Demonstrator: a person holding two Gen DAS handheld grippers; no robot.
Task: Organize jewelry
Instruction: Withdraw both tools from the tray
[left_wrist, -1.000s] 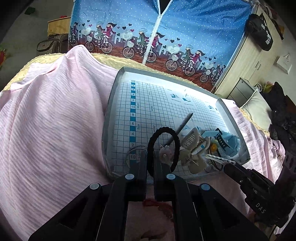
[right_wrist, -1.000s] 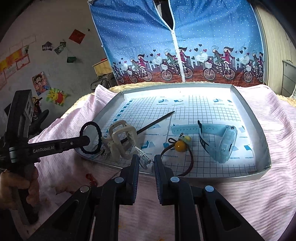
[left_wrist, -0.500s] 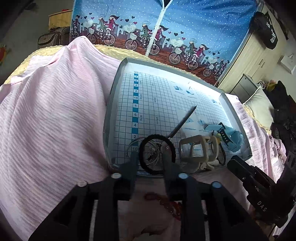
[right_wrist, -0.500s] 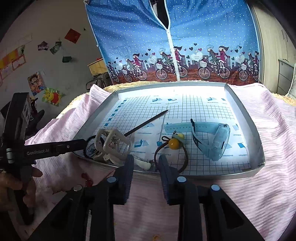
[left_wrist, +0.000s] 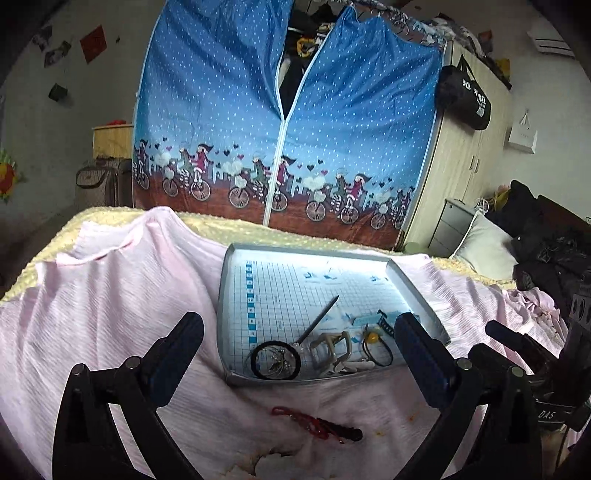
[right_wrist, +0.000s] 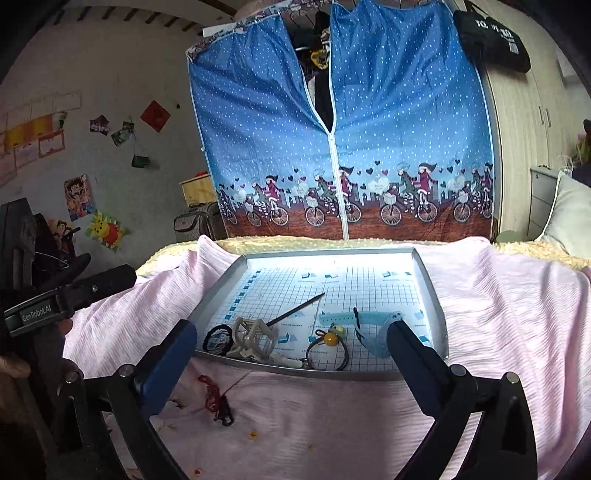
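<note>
Both tongs are spread wide and hold nothing: the left tongs (left_wrist: 299, 347) and the right tongs (right_wrist: 291, 345) hang above the pink sheet (right_wrist: 498, 295) on the bed. Between them the gray tray (right_wrist: 218, 291) holds, from left to right, a black hair tie (right_wrist: 218, 338), a cream hair claw (right_wrist: 255, 338), a dark hair stick (right_wrist: 295, 310), a brown band with a yellow bead (right_wrist: 330, 339), and a light blue watch (right_wrist: 373, 325). A red string (right_wrist: 212, 395) lies on the sheet, just in front of the tray.

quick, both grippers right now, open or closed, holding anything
Left gripper: open, holding nothing.
Right gripper: open, holding nothing.
</note>
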